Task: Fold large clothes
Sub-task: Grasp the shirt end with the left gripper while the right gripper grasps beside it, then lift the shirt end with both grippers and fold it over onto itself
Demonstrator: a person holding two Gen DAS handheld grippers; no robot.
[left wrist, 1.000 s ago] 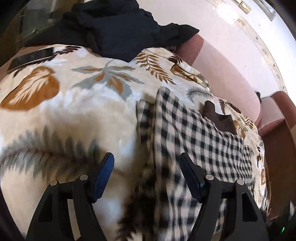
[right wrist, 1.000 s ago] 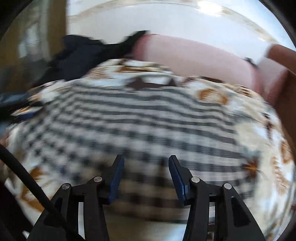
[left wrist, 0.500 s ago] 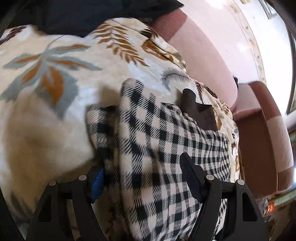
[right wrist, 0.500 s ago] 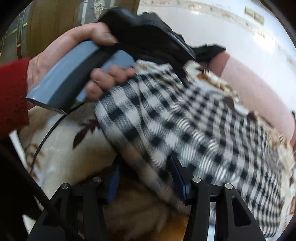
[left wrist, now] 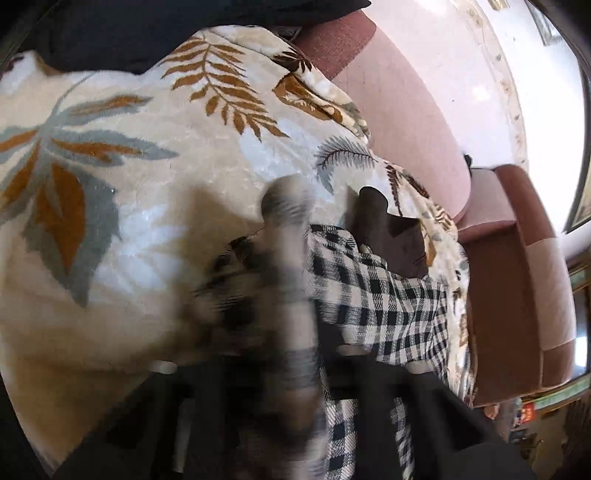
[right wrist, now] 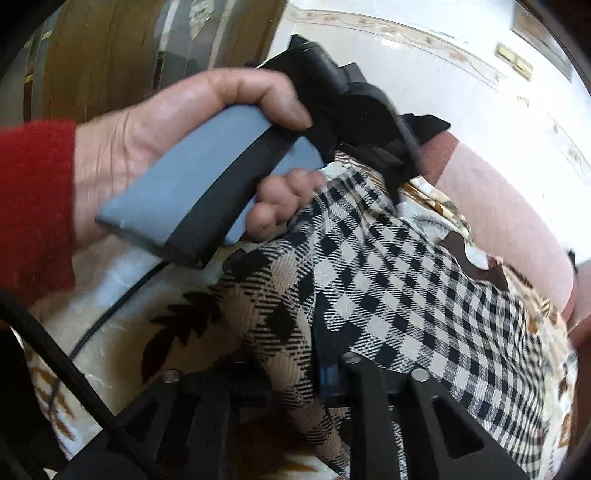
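A black-and-white checked garment point(left wrist: 384, 306) lies on a leaf-print blanket point(left wrist: 147, 177) that covers a sofa. My left gripper point(left wrist: 291, 354) is shut on a bunched, blurred edge of the checked garment, which rises between its fingers. In the right wrist view the same checked garment point(right wrist: 406, 288) spreads to the right, and my right gripper point(right wrist: 295, 369) is shut on a fold of its near edge. The left hand-held gripper point(right wrist: 207, 199), with a grey handle, sits just above that fold, held by a hand in a red sleeve.
A dark garment point(left wrist: 147, 33) is heaped at the back of the sofa. The pink sofa back point(left wrist: 413, 118) and a brown armrest point(left wrist: 517, 295) border the blanket on the right. A dark brown patch point(left wrist: 388, 236) lies beyond the checked garment. A black cable point(right wrist: 74, 376) crosses the lower left.
Both grippers have shut on the near edge of the checked garment, close together. The left gripper has lifted its bunch of cloth, which is now blurred.
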